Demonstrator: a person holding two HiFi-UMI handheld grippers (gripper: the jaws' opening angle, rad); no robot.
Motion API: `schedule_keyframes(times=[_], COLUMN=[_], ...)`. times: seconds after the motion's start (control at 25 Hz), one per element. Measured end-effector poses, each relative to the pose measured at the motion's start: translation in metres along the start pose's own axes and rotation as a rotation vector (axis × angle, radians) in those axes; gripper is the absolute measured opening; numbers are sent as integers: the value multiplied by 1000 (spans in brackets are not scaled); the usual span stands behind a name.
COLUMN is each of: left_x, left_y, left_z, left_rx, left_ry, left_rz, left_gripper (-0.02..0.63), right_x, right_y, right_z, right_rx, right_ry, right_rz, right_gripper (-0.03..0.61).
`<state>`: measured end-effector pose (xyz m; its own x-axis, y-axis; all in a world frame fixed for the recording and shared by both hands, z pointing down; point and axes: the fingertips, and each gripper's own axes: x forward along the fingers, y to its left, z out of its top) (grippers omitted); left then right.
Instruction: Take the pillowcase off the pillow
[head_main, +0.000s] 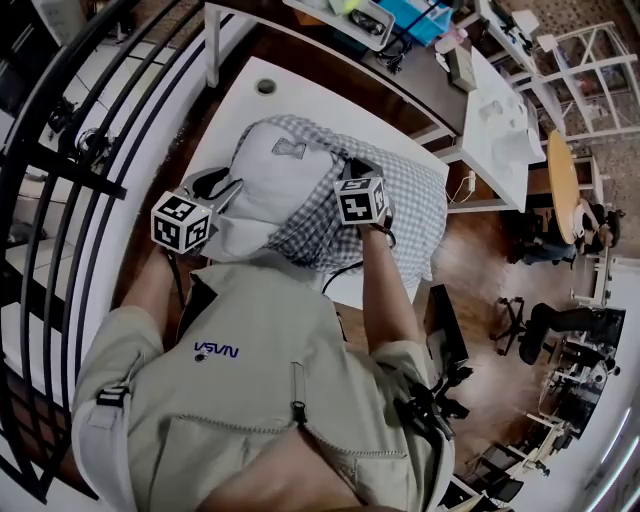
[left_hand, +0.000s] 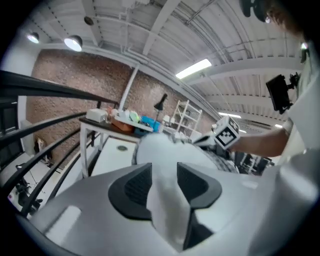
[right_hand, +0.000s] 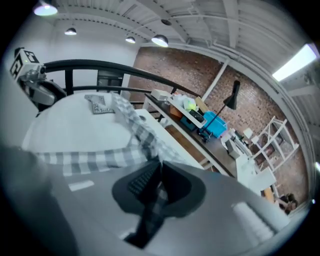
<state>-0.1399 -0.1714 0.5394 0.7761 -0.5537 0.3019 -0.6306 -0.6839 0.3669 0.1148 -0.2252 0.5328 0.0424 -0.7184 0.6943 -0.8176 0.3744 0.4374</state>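
Observation:
A white pillow (head_main: 272, 185) lies on the white table (head_main: 250, 100), its near end bare and its far right part still inside the grey-checked pillowcase (head_main: 412, 210). My left gripper (head_main: 226, 190) is at the pillow's left edge. In the left gripper view its jaws (left_hand: 164, 175) stand apart, and a puffy fold of the pillow (left_hand: 162, 150) fills the gap between them. My right gripper (head_main: 352, 172) is at the case's open edge on top of the pillow. In the right gripper view (right_hand: 159, 175) it is shut on a pinch of the checked pillowcase (right_hand: 95, 160).
A black railing (head_main: 60, 150) runs along the left. Behind the table is a cluttered desk with a blue bin (head_main: 420, 18). A second white table (head_main: 500, 130) and a round wooden one (head_main: 563, 185) stand to the right. A person sits at the far right (head_main: 600, 228).

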Motion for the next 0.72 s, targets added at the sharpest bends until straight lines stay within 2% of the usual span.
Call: schedule_keyframes(times=[0.08,0.16,0.24,0.36,0.44,0.48,0.56,0.64,0.72], left_x=[3,14,37,81,101,106,108,107,105], left_y=[7,12,22,37,38,36,27,19,9], left_z=[33,53,57,43,29,24,17,13,11], left_rx=[-23,-31,-13,-40,-63,-56,-23,20,78], left_ry=[-108,-133,-70,72,155,190,237,251,251], left_rz=[33,45,69,82,61,48,18,-2,-10], left_gripper=[124,123,143,265,295,285,199,117,68], right_x=[-5,-9,-14,-17,-24,-31,-48,-65,-72], right_y=[1,5,10,16,21,24,29,30,29], right_z=[4,9,15,19,25,32,56,88,120], right_rx=[31,41,42,60,85,98,119,137,154], right_ry=[-21,-36,-48,-52,-64,-83,-150,-249,-337], right_rz=[20,39,63,110,167,208,305,380,418], right_gripper=[28,28,40,69,100,116,144,144,144])
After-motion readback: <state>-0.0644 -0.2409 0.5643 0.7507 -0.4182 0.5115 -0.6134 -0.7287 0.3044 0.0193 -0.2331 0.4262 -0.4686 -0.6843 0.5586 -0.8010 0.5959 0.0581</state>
